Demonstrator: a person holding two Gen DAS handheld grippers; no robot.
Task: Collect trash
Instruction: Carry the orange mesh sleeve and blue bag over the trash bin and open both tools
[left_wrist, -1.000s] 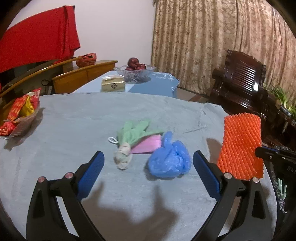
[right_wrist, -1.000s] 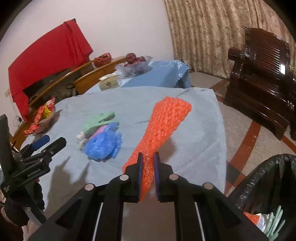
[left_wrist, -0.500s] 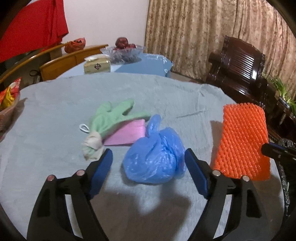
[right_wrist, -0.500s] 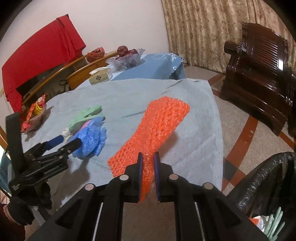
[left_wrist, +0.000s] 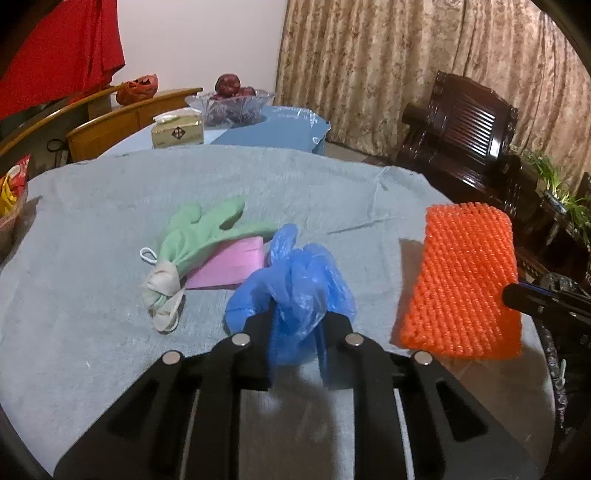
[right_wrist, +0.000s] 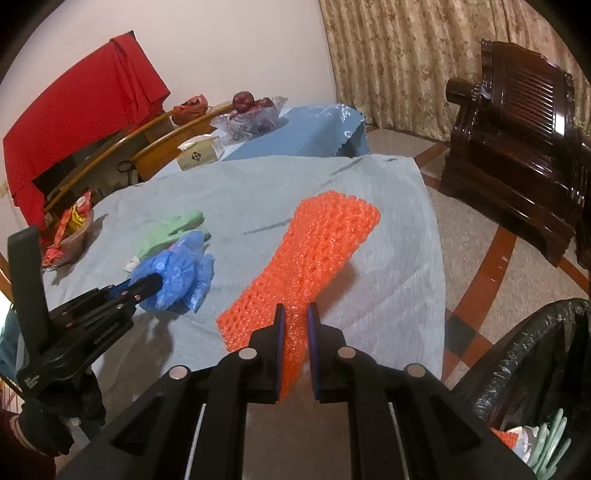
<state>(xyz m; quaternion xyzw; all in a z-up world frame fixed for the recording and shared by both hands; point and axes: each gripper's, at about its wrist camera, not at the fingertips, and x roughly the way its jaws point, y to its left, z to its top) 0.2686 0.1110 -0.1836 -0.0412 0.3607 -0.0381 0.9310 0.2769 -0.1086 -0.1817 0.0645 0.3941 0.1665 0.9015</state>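
Note:
A crumpled blue plastic bag (left_wrist: 295, 280) lies on the grey-clothed table (left_wrist: 110, 206). My left gripper (left_wrist: 297, 317) is closing on it, and its pads press the bag's near side; the right wrist view shows the same grip (right_wrist: 147, 284). Just behind the bag lie a green glove (left_wrist: 199, 232) and a pink sheet (left_wrist: 232, 262). My right gripper (right_wrist: 294, 314) is shut on the end of an orange foam net (right_wrist: 317, 251), held slanting above the table's right edge. A black trash bag (right_wrist: 535, 354) stands open on the floor at the lower right, with scraps inside.
A basket of snack packets (right_wrist: 66, 236) sits at the table's left edge. A tissue box (left_wrist: 177, 131) and a glass fruit bowl (left_wrist: 231, 105) stand on the blue table behind. A dark carved chair (right_wrist: 517, 122) stands to the right, and wooden chairs (left_wrist: 122, 122) behind.
My left gripper moved forward and down to the blue bag and its jaws closed on it. The right gripper kept hold of the orange net, nearly still.

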